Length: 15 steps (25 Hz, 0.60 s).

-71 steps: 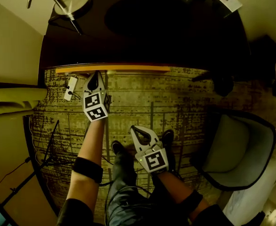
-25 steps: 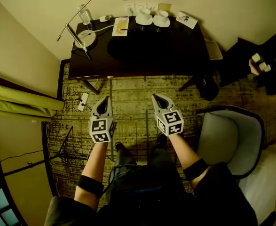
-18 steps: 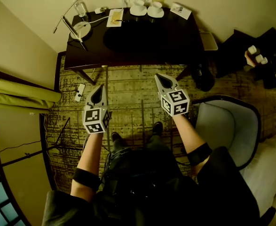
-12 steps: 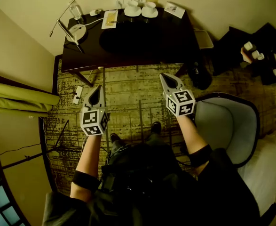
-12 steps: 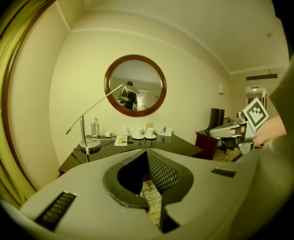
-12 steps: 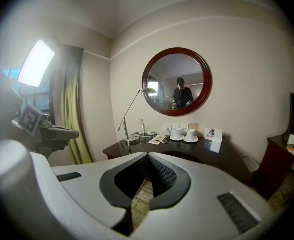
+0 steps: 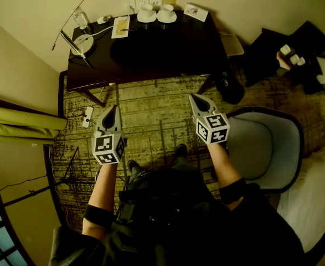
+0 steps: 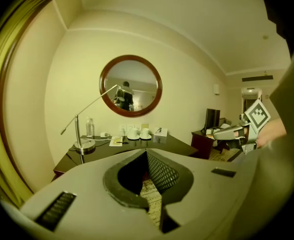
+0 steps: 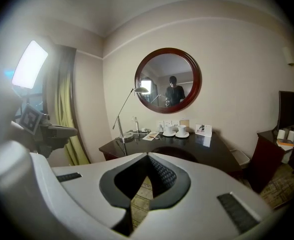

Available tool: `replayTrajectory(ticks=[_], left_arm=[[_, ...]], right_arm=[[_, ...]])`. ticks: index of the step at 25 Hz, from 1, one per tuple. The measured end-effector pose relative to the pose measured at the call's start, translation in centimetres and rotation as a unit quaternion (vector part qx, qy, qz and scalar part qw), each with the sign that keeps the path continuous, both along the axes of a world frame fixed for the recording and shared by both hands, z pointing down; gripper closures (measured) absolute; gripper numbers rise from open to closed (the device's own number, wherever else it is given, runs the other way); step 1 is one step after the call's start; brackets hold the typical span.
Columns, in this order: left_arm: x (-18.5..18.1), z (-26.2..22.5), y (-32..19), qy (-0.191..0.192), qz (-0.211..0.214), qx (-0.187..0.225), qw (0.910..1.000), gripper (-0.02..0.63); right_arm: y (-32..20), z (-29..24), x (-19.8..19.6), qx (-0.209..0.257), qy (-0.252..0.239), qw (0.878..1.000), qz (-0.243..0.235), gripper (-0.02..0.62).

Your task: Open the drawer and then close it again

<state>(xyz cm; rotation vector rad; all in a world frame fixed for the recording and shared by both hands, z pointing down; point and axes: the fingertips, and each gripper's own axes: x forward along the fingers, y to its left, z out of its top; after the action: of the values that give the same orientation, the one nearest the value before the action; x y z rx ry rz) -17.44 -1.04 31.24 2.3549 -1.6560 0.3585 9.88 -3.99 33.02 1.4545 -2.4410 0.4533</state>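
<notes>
Found the left tool (image 7: 110,112) and the right tool (image 7: 197,100) each with jaws pressed together and nothing between them. Found both held over the patterned brown carpet (image 7: 151,101), well apart from the dark wooden desk (image 7: 168,54). Judged both idle, with no grip needed at that standoff. Could not make out the drawer in the desk's dark front; saw nothing protruding, so judged it closed. Noted a chrome desk lamp (image 7: 84,39) and two white cups on saucers (image 7: 146,15) on the desk. Noted a grey tub armchair (image 7: 262,148) to the right and a round wood-framed mirror (image 9: 168,80) above.
</notes>
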Motion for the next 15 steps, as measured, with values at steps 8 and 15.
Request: replayTrajectory(ticks=[8, 15], left_arm=[[0.1, 0.5, 0.6, -0.004, 0.001, -0.003, 1.0000, 0.604], [-0.5, 0.7, 0.7, -0.005, -0.003, -0.005, 1.0000, 0.604]], right_arm=[[1.0, 0.4, -1.0, -0.004, 0.009, 1.000, -0.013, 0.595], [1.1, 0.4, -1.7, -0.001, 0.016, 1.000, -0.019, 0.595]])
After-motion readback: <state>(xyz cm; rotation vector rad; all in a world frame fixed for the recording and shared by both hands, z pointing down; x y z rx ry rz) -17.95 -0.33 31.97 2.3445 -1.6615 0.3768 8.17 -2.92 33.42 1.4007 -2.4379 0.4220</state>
